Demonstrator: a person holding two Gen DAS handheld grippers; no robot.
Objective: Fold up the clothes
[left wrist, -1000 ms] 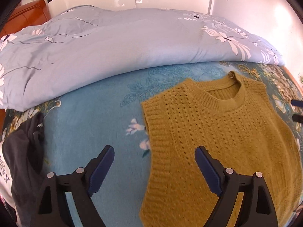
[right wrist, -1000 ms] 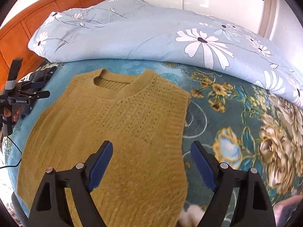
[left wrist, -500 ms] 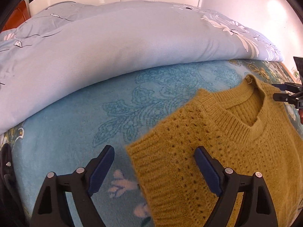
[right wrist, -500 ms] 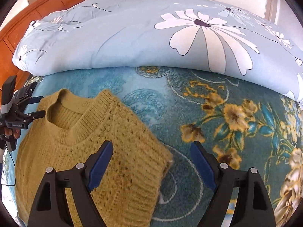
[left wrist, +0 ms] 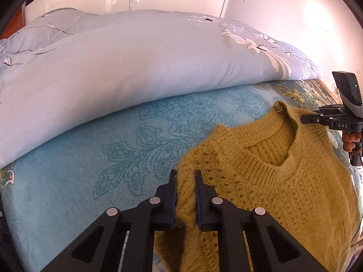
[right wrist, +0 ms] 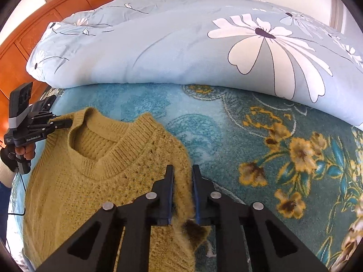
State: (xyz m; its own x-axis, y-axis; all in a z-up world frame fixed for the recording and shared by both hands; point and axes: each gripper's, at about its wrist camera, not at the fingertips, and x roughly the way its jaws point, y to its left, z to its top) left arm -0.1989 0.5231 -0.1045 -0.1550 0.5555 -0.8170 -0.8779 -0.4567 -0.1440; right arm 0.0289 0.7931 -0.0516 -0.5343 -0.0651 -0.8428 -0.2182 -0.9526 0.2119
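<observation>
A mustard-yellow knit vest (left wrist: 272, 181) lies flat on the blue floral bedspread (left wrist: 113, 158), neckline away from me. My left gripper (left wrist: 185, 175) is shut on the vest's left shoulder edge. My right gripper (right wrist: 182, 170) is shut on the vest's (right wrist: 90, 181) right shoulder edge. Each gripper also shows in the other's view, the right one at the far right (left wrist: 306, 119) and the left one at the far left (right wrist: 65, 122), both pinching the shoulders beside the collar.
A rolled light-blue duvet with white flowers (right wrist: 181, 45) lies across the bed behind the vest. An orange wooden headboard (right wrist: 34, 34) stands at the back left. A white wall (left wrist: 295, 11) is at the right.
Both grippers moved forward from the vest's body to its shoulders and closed from wide open onto the shoulder edges.
</observation>
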